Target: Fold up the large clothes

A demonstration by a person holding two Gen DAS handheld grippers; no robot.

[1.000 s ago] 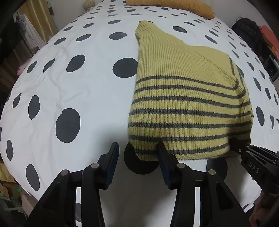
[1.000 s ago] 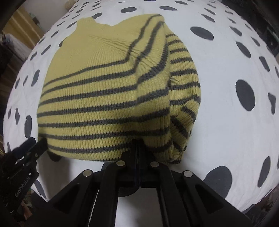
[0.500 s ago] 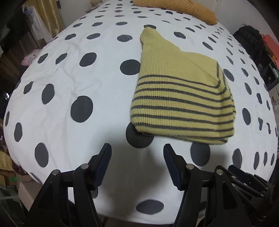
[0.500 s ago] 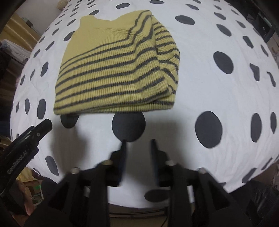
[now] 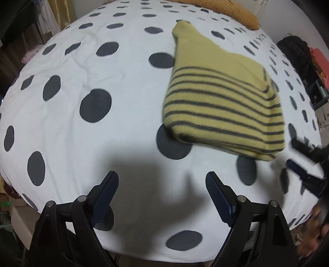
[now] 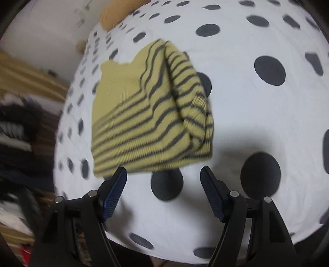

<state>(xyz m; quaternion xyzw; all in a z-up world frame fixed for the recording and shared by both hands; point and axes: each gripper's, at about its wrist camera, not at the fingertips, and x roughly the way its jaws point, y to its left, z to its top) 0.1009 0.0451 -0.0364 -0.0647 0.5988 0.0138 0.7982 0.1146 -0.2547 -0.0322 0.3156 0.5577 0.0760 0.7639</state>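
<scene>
- Now, in the left wrist view, the left claw (image 5: 162, 192) stands wide apart with nothing between its pads, only the spotted bed cover (image 5: 86, 61) beneath; its jaws have just been opening. A second ago one pad was at the near hem of the striped sweater (image 5: 224, 106); now the claw sits well back from that hem, apart from it.
- Beyond the sweater's near right corner, the right claw (image 5: 302, 160) shows blurred, clear of the knit.
- The sweater lies folded into a compact block on the bed cover, its folded edge facing the claws, an orange cushion (image 5: 232, 10) far behind it.
- In the right wrist view, the right claw (image 6: 163, 180) is spread wide and empty; a second ago it was clamped on the hem, and its jaws have just been opening. Its left pad overlaps the sweater's (image 6: 152, 115) near edge in the picture; whether it touches, I cannot tell.
- Judging by this, both claws have released and drawn back, so this fold looks finished; the sweater seems ready to be left or tidied.
</scene>
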